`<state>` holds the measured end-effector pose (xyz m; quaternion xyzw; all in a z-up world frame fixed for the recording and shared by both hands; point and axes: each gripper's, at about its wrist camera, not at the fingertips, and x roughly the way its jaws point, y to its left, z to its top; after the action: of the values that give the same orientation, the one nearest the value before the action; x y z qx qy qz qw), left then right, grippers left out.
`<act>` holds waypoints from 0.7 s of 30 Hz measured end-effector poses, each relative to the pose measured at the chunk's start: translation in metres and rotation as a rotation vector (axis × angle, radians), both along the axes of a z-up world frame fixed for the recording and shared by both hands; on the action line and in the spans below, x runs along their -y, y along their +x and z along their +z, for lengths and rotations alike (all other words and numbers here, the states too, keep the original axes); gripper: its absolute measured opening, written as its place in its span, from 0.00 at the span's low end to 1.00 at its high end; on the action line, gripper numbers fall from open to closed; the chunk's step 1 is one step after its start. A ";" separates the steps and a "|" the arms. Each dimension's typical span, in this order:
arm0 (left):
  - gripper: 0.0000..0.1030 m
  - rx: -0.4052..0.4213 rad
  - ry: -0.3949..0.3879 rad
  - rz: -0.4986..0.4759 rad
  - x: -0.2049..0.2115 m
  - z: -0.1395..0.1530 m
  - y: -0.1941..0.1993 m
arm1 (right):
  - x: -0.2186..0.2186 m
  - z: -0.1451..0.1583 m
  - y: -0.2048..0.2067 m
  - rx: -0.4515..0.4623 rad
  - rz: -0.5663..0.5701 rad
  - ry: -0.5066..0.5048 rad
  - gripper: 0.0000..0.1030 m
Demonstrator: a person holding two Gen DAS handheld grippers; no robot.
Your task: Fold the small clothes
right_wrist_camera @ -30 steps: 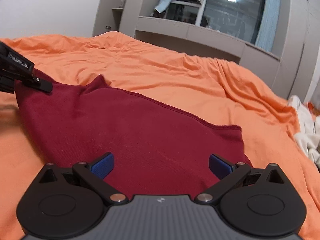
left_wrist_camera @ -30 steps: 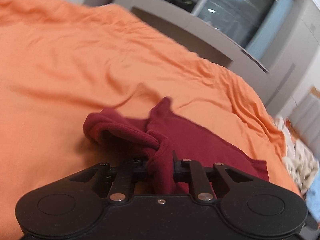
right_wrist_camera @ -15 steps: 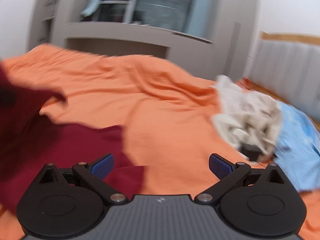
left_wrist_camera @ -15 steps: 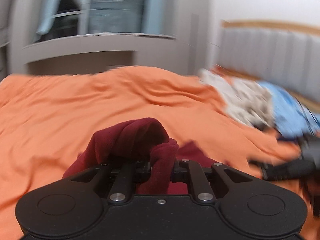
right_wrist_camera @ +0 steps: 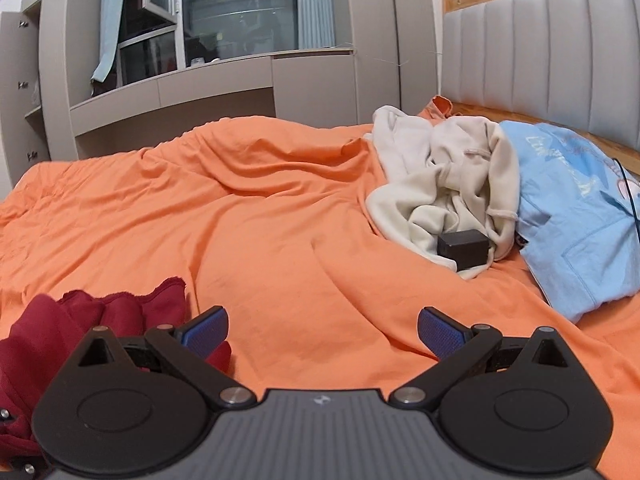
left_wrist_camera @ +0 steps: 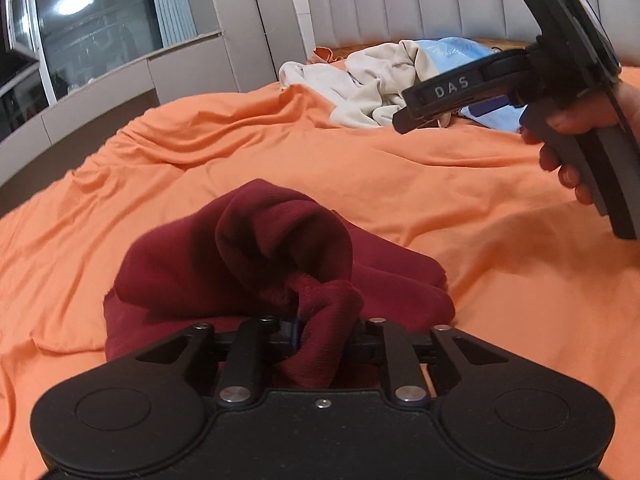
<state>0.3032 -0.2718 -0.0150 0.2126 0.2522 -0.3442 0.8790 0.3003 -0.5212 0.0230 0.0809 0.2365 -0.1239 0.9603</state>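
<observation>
We hold the maroon garment [left_wrist_camera: 280, 264] bunched on the orange bed [left_wrist_camera: 440, 184].
Our left hand-held gripper [left_wrist_camera: 320, 332] pinches it; our right hand-held gripper [right_wrist_camera: 322, 330] gapes empty.

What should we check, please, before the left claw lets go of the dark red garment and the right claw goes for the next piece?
1. Left claw shut on the dark red garment: ok.
2. Garment folded flat: not ok, it sits bunched in a lump on the orange sheet.
3. Right claw open and holding nothing: ok.
4. Next pieces in view: ok, a cream garment and a light blue garment lie near the headboard.
5. Path into the pile clear: not ok, a small black box rests against the cream garment.
6. Garment edges aligned: cannot tell, the folds hide them.
</observation>
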 end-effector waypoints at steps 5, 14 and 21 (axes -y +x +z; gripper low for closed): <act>0.45 -0.053 -0.040 -0.006 -0.007 0.006 0.002 | -0.007 -0.002 0.005 -0.012 0.014 0.007 1.00; 0.83 -0.040 -0.060 -0.044 -0.027 0.017 -0.018 | -0.019 0.000 0.002 0.092 0.072 0.069 1.00; 0.87 0.016 -0.061 0.024 -0.045 0.012 -0.024 | -0.036 0.003 0.002 0.181 0.248 0.154 1.00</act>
<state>0.2791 -0.2272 -0.0030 0.1854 0.2370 -0.3396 0.8911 0.3028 -0.4848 0.0258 0.1351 0.1659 0.0216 0.9766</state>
